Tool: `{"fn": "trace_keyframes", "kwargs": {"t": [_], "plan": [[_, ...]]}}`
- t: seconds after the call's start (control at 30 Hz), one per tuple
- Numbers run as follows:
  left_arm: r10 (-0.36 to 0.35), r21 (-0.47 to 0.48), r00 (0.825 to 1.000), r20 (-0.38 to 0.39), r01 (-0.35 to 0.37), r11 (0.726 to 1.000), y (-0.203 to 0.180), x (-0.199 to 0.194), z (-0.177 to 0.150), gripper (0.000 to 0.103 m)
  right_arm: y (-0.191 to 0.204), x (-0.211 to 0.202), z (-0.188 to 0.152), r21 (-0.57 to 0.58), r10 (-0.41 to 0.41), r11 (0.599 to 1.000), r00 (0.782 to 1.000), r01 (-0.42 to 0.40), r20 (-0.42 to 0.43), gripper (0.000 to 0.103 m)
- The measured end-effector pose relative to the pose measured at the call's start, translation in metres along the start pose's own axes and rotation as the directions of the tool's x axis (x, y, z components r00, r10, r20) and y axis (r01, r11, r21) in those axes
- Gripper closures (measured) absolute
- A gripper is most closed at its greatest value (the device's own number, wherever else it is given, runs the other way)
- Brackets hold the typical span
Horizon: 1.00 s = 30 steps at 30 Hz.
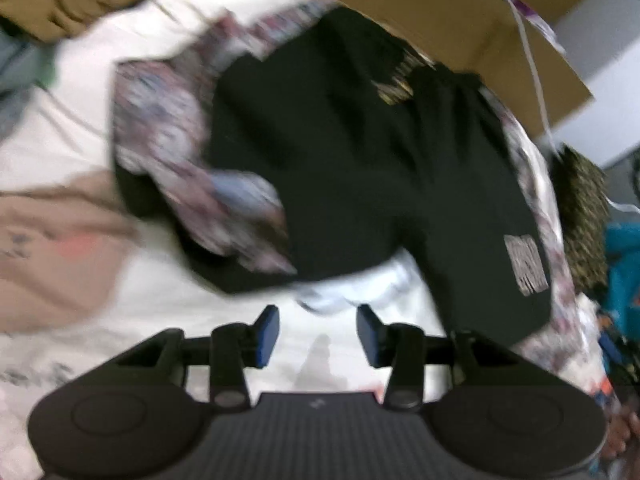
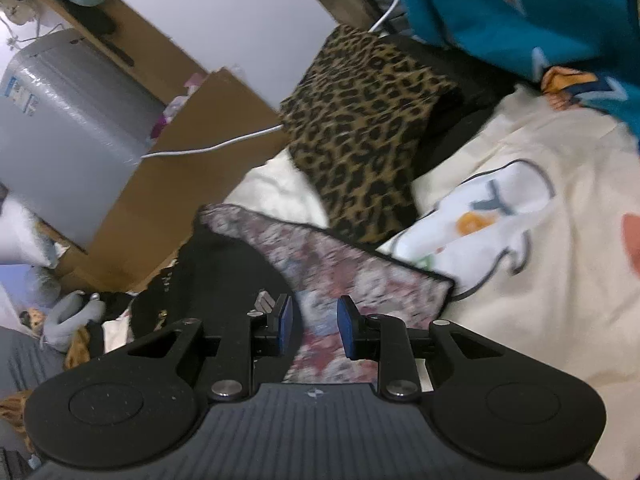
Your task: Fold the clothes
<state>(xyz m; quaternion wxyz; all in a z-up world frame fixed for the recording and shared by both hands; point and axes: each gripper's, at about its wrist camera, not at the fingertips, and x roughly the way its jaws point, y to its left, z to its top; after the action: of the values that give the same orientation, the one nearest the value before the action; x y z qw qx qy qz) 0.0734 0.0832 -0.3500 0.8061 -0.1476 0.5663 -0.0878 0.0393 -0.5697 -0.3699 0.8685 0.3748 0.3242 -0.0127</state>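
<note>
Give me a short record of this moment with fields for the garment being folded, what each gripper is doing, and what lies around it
garment: black garment with floral panels, lying flat on the cream bedding
left gripper: open, nothing between the pads, near the garment's lower edge
right gripper: open, over the floral fabric, pads not pressing it
nearby: leopard-print cloth, teal jersey, cardboard box, white cable
image quality: left view blurred
</note>
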Motion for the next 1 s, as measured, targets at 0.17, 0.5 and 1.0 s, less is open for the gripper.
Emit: {"fn": "trace_keyframes", "kwargs": {"t": [0.17, 0.5, 1.0], "plan": [[0.087, 0.054, 0.996, 0.028, -0.089, 0.995, 0.019, 0.000, 0.014, 0.044, 0.013, 0.011, -0.013, 0.004, 0.027, 1.000, 0.998, -0.026, -0.051, 0.076], [0.131, 0.262, 0.991, 0.025, -0.133, 0.956, -0.014, 0.036, 0.018, 0.053, 0.026, 0.021, -0.036, -0.008, 0.038, 0.999, 0.993, -0.040, -0.112, 0.076], [0.116, 0.308, 0.993, -0.003, -0.109, 0.945, -0.012, 0.031, 0.010, 0.100, 0.041, 0.037, -0.054, -0.004, 0.099, 0.995, 0.977, -0.102, -0.188, 0.076]]}}
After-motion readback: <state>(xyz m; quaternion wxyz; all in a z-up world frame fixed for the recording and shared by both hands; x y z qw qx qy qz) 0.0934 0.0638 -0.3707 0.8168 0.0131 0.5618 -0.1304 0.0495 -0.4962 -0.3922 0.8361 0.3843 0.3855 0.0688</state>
